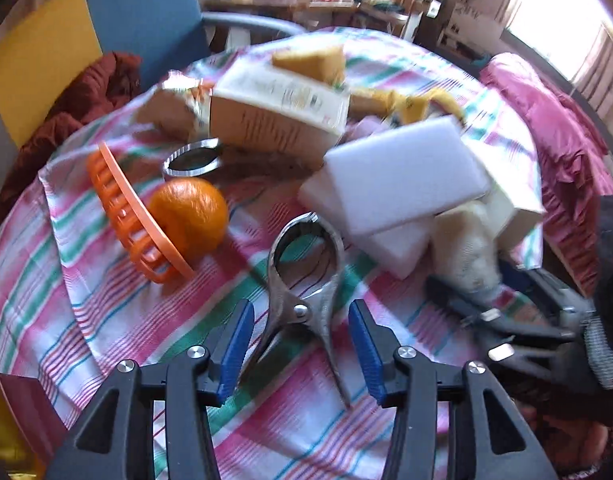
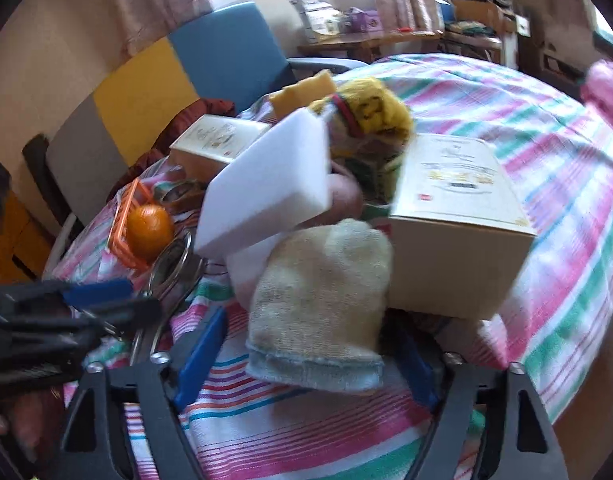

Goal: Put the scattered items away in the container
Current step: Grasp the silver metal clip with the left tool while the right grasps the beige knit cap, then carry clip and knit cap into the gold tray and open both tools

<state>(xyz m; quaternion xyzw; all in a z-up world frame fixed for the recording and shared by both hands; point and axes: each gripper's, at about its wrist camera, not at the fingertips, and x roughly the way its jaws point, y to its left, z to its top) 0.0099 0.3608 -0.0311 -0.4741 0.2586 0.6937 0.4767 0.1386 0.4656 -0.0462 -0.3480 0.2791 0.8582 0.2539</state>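
Note:
A metal spring clip (image 1: 290,300) lies flat on the striped tablecloth (image 1: 106,320). My left gripper (image 1: 302,320) stands open around it, with neither blue pad touching it. The orange plastic basket (image 1: 126,216) is tipped on its side, and an orange (image 1: 190,216) rests at its mouth. My right gripper (image 2: 306,356) is open with a cream terry mitt (image 2: 322,292) lying between its fingers. The left pad (image 2: 202,348) stands clear of the mitt and the other is mostly hidden behind it. White foam blocks (image 1: 398,168) are stacked just beyond.
Two cardboard boxes (image 1: 274,120) (image 2: 458,216) crowd the pile, one with a yellow sponge (image 1: 310,60) on top. A yellow cloth (image 2: 366,108) and a metal ring (image 1: 192,160) lie among them. A blue chair (image 1: 146,20) stands behind the table, which drops off on all sides.

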